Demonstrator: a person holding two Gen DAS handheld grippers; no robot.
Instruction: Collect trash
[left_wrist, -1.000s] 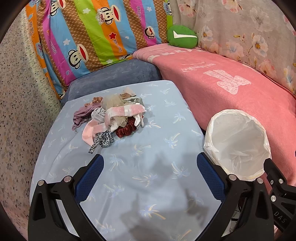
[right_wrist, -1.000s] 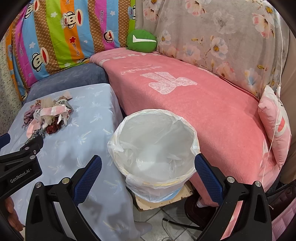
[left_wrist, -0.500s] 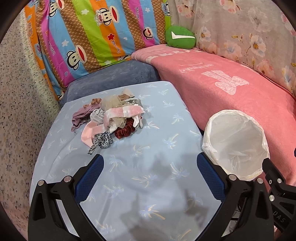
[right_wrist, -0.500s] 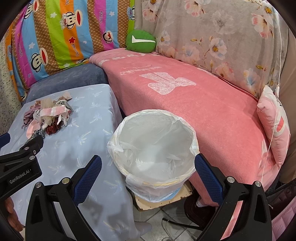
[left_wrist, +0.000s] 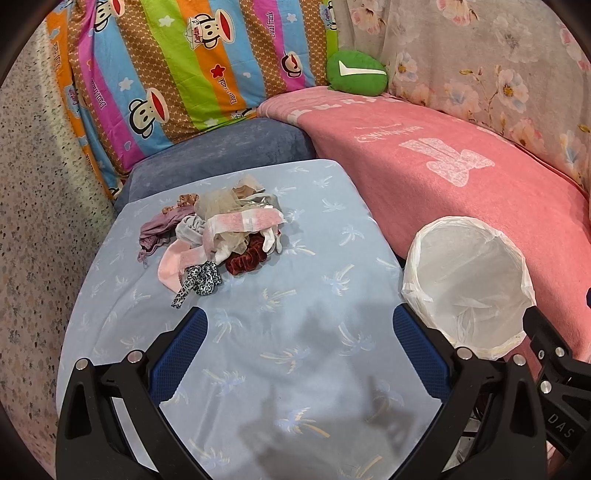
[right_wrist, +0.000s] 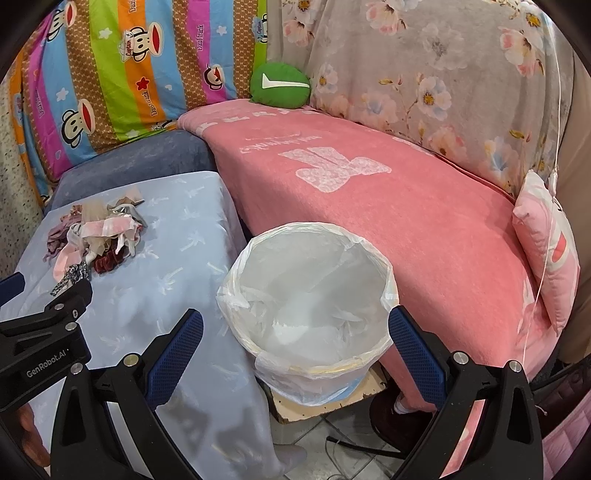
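A pile of cloth scraps and scrunchies (left_wrist: 218, 234) lies on the light blue table (left_wrist: 295, 332), toward its far left; the right wrist view shows the pile too (right_wrist: 99, 236). A bin lined with a white bag (left_wrist: 467, 291) stands to the right of the table, between it and the pink sofa; it also shows in the right wrist view (right_wrist: 310, 306). My left gripper (left_wrist: 299, 325) is open and empty above the table, short of the pile. My right gripper (right_wrist: 295, 328) is open and empty, hovering over the bin.
A pink blanket covers the sofa (right_wrist: 406, 206) on the right. A striped monkey-print cushion (left_wrist: 192, 62) and a green cushion (left_wrist: 356, 75) stand at the back. A pink pillow (right_wrist: 550, 247) lies at the far right. The bin stands on a board (right_wrist: 332, 402) on a tiled floor.
My left gripper has pulled back slightly, so the pile and bin look a little farther away. The right gripper has barely moved. Both stay open.
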